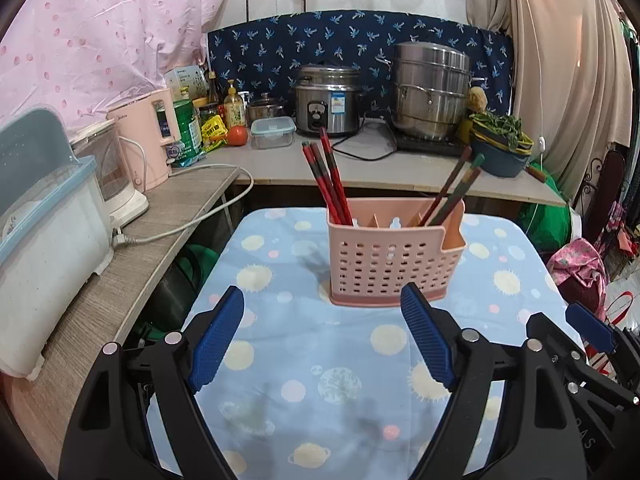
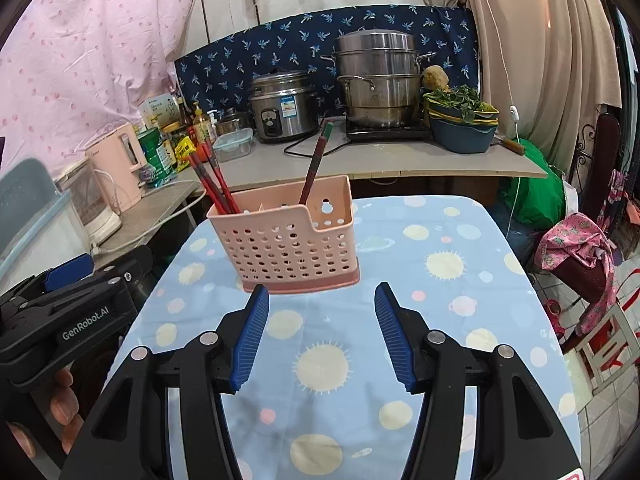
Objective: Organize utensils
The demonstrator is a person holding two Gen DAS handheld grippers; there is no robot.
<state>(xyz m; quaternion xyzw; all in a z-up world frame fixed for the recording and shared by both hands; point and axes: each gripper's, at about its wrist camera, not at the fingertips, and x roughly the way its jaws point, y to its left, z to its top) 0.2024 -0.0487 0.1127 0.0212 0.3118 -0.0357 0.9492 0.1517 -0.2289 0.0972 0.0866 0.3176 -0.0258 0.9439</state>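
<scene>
Your left gripper [image 1: 322, 308] hangs nearest you over the near part of the tabletop [image 1: 320, 380], its blue pads spread wide with nothing between them. Your right gripper [image 2: 322, 304] sits beside it, spread less wide and also empty. In the right wrist view, fingers [image 2: 64, 400] of your left hand wrap the left gripper's handle at the left edge.

Just past both sets of pads stands the pink utensil basket [image 1: 384, 260], upright toward the far edge of the tabletop, its long side facing you. Red chopsticks [image 1: 328, 180] stand in its left compartment, tips down, leaning left and away. Dark chopsticks [image 1: 452, 192] stand in the right compartment, leaning right. White handles in the middle compartment barely clear the rim; you cannot tell what they are.

Beyond the table, a counter carries a rice cooker [image 1: 326, 100], a steel steamer pot [image 1: 430, 88], a lidded clear container [image 1: 273, 132] and a tomato [image 1: 237, 135]. A pink appliance [image 1: 146, 140] stands to the left.
</scene>
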